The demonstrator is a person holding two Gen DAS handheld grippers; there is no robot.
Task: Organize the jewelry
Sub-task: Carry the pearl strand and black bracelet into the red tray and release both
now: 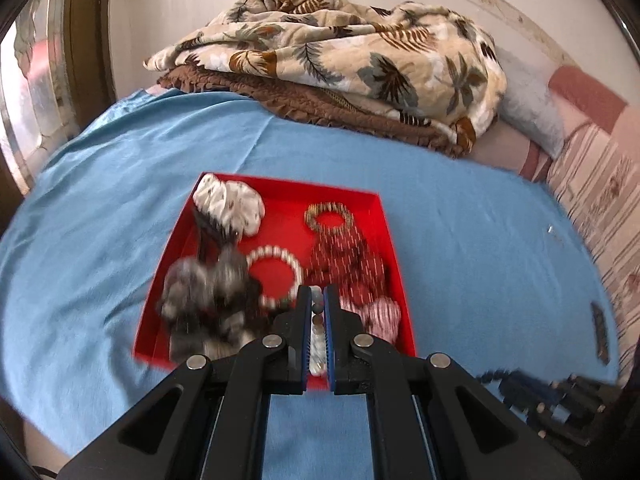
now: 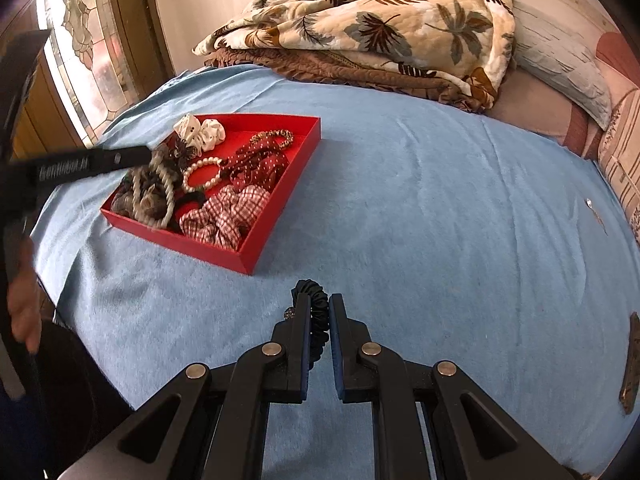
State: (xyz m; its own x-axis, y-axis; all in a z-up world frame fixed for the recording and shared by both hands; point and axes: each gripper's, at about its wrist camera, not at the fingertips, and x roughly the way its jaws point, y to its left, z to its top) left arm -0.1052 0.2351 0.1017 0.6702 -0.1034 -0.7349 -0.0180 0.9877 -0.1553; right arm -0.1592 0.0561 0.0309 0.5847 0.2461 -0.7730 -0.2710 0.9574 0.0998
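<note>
A red tray [image 2: 280, 216] sat on the blue bedspread [image 2: 420, 220], and everything else took its place from it. Over the tray's near edge the left gripper [image 1: 319, 300] had its jaws nearly closed on a string of pale beads [image 2: 156, 196], which dangled in a loop above the grey scrunchie [image 1: 200, 300] in the tray's near left corner. Also inside lay a white scrunchie [image 2: 200, 130] at the far left corner, a pearl bracelet [image 2: 202, 176] in the middle, a gold bracelet [image 1: 329, 218] towards the far right, a red dotted ribbon [image 2: 260, 164] below it, and a checked scrunchie [image 2: 228, 216] near the front right. Off to the tray's right, clear of it, the right gripper [image 2: 320, 304] pinched a dark scrunchie [image 2: 318, 304] between almost closed jaws above the bedspread. Beyond the tray, a leaf-print blanket [image 2: 380, 20] lay heaped.
</note>
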